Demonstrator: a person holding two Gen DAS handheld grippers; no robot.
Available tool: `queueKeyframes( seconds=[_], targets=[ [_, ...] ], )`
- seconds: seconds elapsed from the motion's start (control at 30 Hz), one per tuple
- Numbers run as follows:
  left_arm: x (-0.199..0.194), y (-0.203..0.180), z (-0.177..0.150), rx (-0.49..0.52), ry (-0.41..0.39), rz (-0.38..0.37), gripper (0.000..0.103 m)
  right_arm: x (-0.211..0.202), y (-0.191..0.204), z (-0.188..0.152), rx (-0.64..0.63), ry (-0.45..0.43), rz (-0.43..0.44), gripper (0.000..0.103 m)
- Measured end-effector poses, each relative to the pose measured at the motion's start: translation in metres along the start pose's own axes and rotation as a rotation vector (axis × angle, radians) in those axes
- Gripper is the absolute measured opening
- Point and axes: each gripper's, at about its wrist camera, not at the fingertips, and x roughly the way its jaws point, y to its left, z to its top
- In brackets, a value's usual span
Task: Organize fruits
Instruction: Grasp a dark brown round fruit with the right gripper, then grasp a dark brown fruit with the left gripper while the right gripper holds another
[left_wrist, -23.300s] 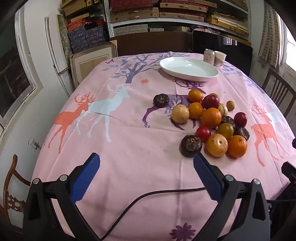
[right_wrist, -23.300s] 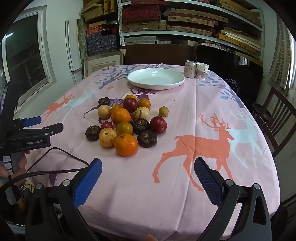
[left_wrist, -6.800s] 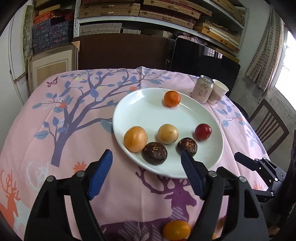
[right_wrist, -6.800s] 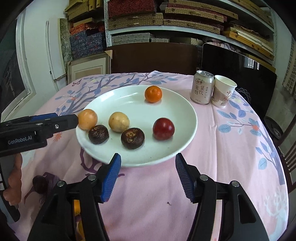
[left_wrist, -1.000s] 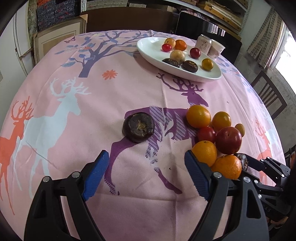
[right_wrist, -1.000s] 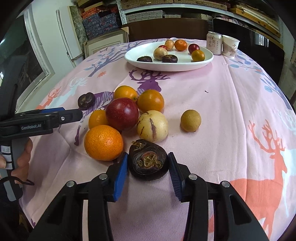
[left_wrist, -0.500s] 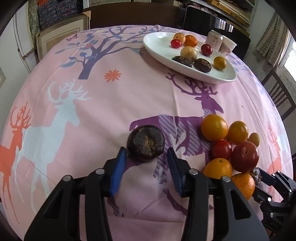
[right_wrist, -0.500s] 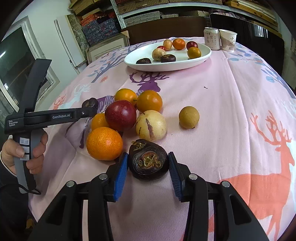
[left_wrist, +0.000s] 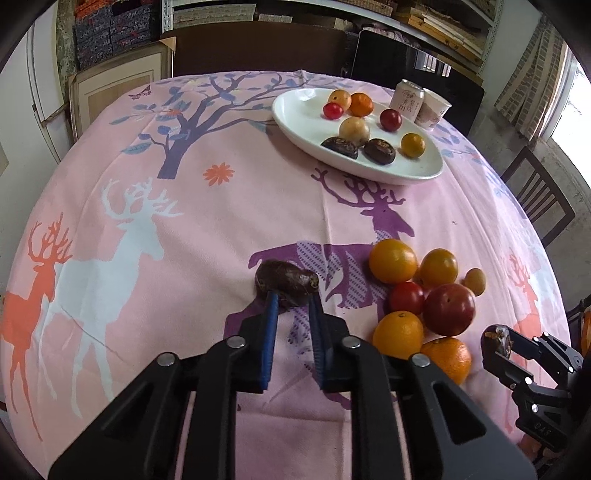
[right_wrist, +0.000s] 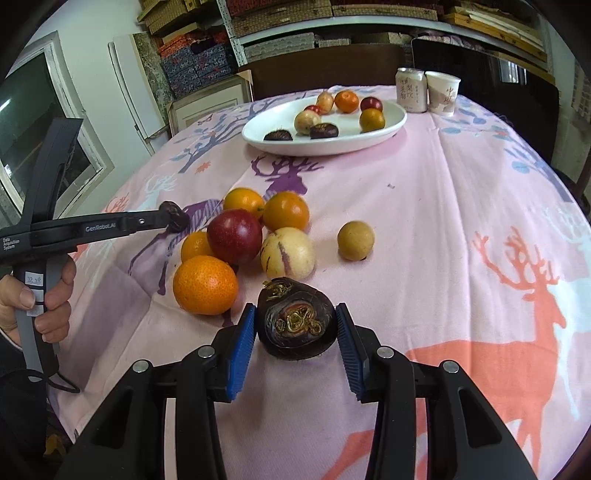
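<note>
Pink tablecloth (left_wrist: 229, 221); each gripper, left (left_wrist: 291, 299) and right (right_wrist: 296, 325), pinches a dark fruit (left_wrist: 284, 281) between its pads

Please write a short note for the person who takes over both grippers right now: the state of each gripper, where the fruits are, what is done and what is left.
Left gripper: its jaws have just been closing and are now shut on a dark flat fruit by its near edge.
Right gripper: shut on another dark fruit.
Done: eight fruits lie on the white plate at the far end of the table.
Left: carry both held fruits to the plate, then the pile on the cloth: orange, red fruit, pale striped fruit and the rest.
</note>
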Motion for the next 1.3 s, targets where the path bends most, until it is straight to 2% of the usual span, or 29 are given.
queueKeyframes(
  seconds=[0.13, 0.2, 0.23, 0.33, 0.47, 0.8, 0.87, 0.97, 1.07, 1.13, 1.17, 1.3],
  targets=[
    [-0.001, -0.004, 0.0, 0.032, -0.018, 0.032, 0.02, -0.006, -0.004, 0.005, 0.001, -0.017, -0.005, 0.044],
    [0.007, -0.002, -0.001, 0.038, -0.002, 0.045, 0.039, -0.006, -0.004, 0.005, 0.0, -0.017, 0.0, 0.044],
    [0.012, -0.001, -0.002, 0.041, 0.007, 0.054, 0.041, -0.006, -0.003, 0.004, 0.0, -0.016, 0.0, 0.044],
    [0.027, 0.004, -0.002, 0.037, 0.035, 0.077, 0.041, -0.003, -0.004, 0.003, 0.001, -0.008, 0.0, 0.044],
    [0.036, 0.007, 0.005, 0.029, 0.028, 0.074, 0.042, 0.0, -0.005, 0.002, 0.004, -0.001, -0.003, 0.044],
    [0.058, -0.014, 0.024, 0.07, 0.048, 0.077, 0.042, 0.005, -0.003, 0.003, -0.001, 0.011, -0.002, 0.044],
    [0.059, -0.018, 0.024, 0.088, 0.037, 0.093, 0.038, 0.006, -0.003, 0.004, -0.003, 0.012, -0.004, 0.044],
    [0.057, -0.018, 0.025, 0.092, 0.039, 0.081, 0.037, 0.005, -0.003, 0.006, -0.011, 0.008, -0.005, 0.044],
    [0.045, -0.021, 0.027, 0.102, 0.007, 0.082, 0.035, 0.002, -0.002, 0.014, -0.03, -0.005, -0.015, 0.044],
    [0.035, -0.025, 0.031, 0.114, -0.012, 0.066, 0.024, 0.0, -0.002, 0.025, -0.047, -0.021, -0.03, 0.044],
    [0.031, -0.026, 0.034, 0.117, -0.016, 0.05, 0.014, -0.001, -0.002, 0.033, -0.058, -0.034, -0.041, 0.044],
    [0.019, -0.032, 0.052, 0.117, -0.035, 0.01, 0.014, -0.003, -0.002, 0.07, -0.103, -0.1, -0.076, 0.044]
  ],
)
